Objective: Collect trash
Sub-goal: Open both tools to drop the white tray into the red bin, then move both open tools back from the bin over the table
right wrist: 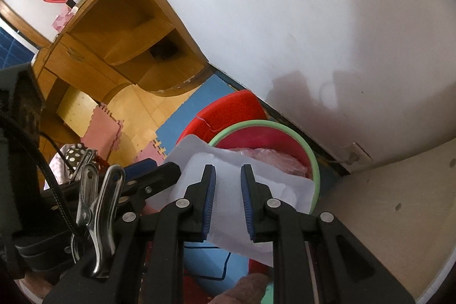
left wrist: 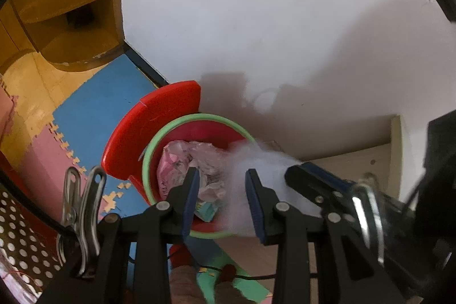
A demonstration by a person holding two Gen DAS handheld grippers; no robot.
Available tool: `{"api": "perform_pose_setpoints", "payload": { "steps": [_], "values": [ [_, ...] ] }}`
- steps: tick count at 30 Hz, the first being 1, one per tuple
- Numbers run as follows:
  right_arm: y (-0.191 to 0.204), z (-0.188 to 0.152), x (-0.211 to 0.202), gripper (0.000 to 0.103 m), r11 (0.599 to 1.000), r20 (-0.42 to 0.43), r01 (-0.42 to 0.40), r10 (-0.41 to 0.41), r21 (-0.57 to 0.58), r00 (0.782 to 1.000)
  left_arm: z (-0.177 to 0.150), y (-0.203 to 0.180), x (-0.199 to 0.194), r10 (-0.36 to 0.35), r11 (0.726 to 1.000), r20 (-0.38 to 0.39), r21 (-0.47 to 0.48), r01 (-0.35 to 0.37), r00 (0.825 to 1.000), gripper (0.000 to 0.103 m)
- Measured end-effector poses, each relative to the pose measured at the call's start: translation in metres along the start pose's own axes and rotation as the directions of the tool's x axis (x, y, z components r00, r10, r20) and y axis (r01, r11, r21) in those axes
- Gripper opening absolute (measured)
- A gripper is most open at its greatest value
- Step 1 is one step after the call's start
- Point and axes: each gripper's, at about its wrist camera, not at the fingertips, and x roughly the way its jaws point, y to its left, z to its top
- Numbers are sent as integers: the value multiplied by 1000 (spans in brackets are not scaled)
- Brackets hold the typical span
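A red bin with a green rim (left wrist: 182, 122) (right wrist: 285, 130) stands on the floor against the wall, its red lid (left wrist: 159, 118) tipped up behind it. Crumpled pink-white plastic trash (left wrist: 182, 158) lies inside. My left gripper (left wrist: 222, 173) hangs open over the bin's mouth, nothing between its pads. A white, blurred sheet of wrapping (left wrist: 256, 158) (right wrist: 199, 153) hangs over the rim just to its right. My right gripper (right wrist: 228, 168) is shut on that sheet; its tip (left wrist: 302, 173) shows beside the left one. One of the left gripper's fingers (right wrist: 168, 171) is at the sheet's left edge.
The white wall (left wrist: 256, 19) rises right behind the bin. A pale wooden panel (left wrist: 370, 161) flanks it on the right. Blue and pink foam mats (left wrist: 85, 116) cover the floor to the left, and a brown wooden desk with shelves (right wrist: 122, 27) stands farther off.
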Motion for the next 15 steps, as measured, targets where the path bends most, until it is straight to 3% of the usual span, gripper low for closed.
{"api": "perform_pose_setpoints", "payload": {
  "steps": [3,15],
  "values": [
    [-3,3,4,20,1000,-13,4,-4,15,1000,2,3,-6,-21,1000,11,-17,21,1000,36],
    [0,0,0,20,1000,0,3,-3,6,1000,3,1,-12,7,1000,17,14,-7,1000,36]
  ]
}}
